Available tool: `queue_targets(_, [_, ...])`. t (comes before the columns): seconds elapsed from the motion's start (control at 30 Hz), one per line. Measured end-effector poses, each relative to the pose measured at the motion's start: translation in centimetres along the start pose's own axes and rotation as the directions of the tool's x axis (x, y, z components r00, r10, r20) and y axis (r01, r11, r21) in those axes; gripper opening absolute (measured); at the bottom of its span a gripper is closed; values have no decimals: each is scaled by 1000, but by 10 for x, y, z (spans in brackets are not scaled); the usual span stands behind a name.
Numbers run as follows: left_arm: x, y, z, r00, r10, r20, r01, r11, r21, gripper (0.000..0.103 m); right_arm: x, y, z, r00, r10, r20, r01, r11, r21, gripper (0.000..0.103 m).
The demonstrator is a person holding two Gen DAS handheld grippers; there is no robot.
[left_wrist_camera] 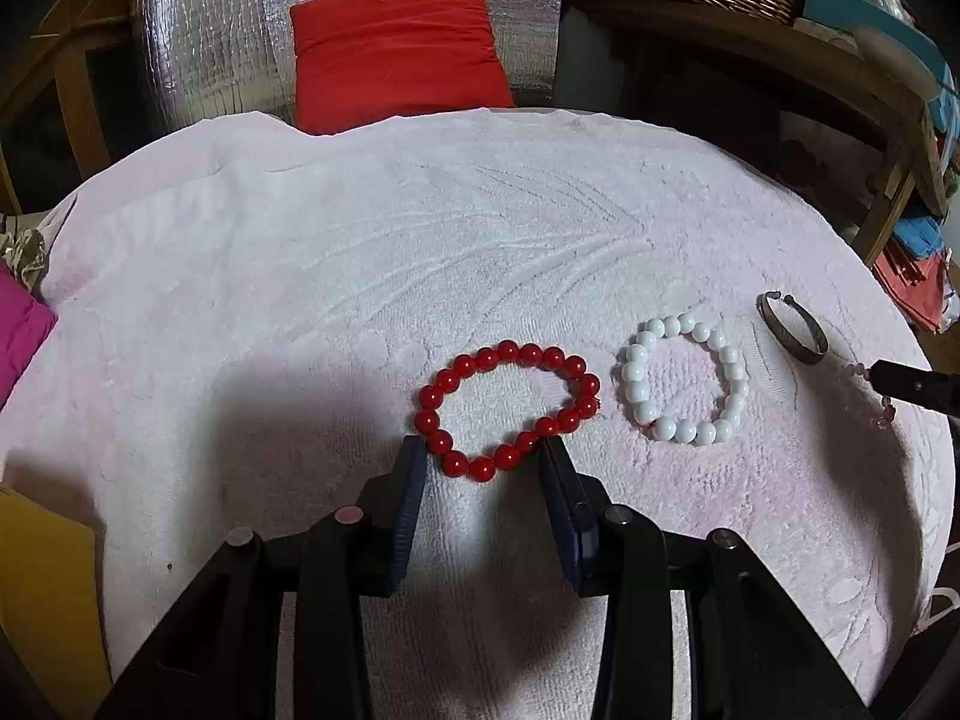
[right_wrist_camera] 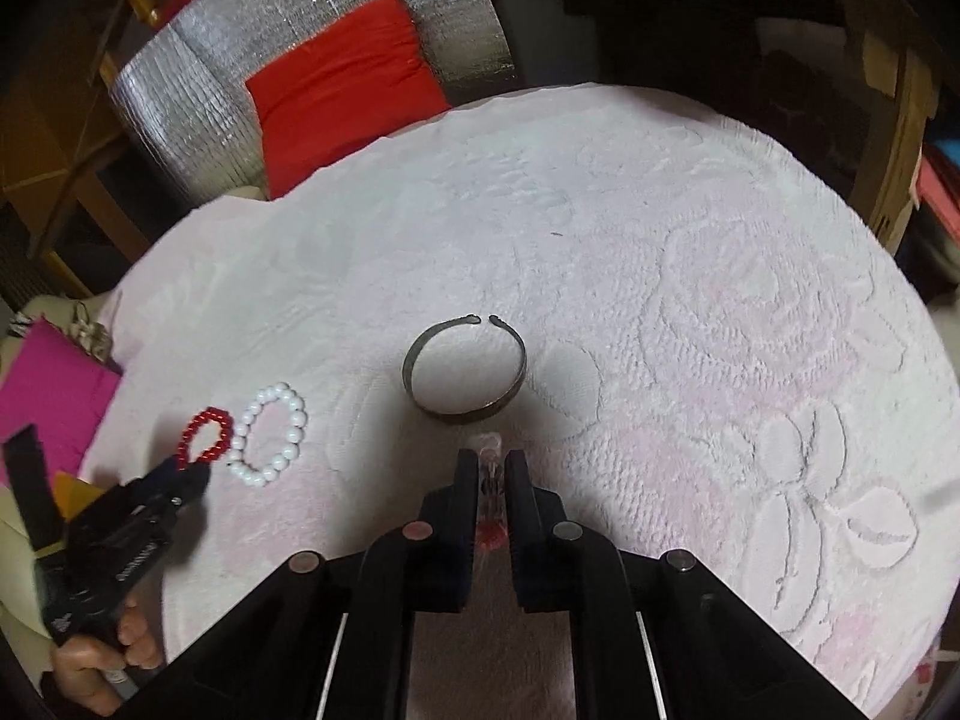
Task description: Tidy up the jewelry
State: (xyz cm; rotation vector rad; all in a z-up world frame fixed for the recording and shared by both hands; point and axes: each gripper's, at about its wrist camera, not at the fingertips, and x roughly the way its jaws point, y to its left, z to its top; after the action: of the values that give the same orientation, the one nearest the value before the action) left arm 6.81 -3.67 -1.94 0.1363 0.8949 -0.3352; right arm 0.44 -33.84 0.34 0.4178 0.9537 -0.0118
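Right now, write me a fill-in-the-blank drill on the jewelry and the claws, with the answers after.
1. The left claw stands open around the near side of the ___ bead bracelet.
2. Between the red bracelet and the metal bangle lies the ___ bead bracelet.
3. The gap in the metal bangle faces ___ from the right claw.
4. The right claw is shut on a ___ bead strand.

Missing words: red; white; away; pink

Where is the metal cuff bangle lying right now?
The bangle lies on the towel just ahead of the right gripper, right of the white bracelet.
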Motion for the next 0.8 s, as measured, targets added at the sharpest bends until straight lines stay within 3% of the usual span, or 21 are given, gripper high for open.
queue_targets(0.3, [-5, 5, 5, 999, 4, 32, -4, 1000, -16, 61, -6, -29, 3, 994, 111, -13, -109, 988, 113, 10])
queue_targets(0.6, [5, 6, 11, 999, -4, 51, 5, 1000, -13, 68, -4, -40, 5, 991, 128, -36, -120, 976, 183, 15])
queue_targets(0.63, [6, 5, 11, 999, -5, 54, 6, 1000, -11, 69, -4, -41, 4, 991, 130, -38, -120, 974, 192, 17])
queue_targets(0.7, [9, 5, 13, 998, -4, 59, 4, 1000, -11, 71, -3, -43, 3, 991, 128, -43, -116, 969, 219, 41])
queue_targets(0.73, [10, 5, 14, 998, -9, 62, 10, 1000, -12, 71, -3, -44, 3, 990, 133, -40, -121, 966, 230, 49])
queue_targets(0.8, [10, 4, 15, 998, -13, 61, 14, 1000, -13, 71, -4, -42, 2, 991, 133, -27, -124, 966, 228, 55])
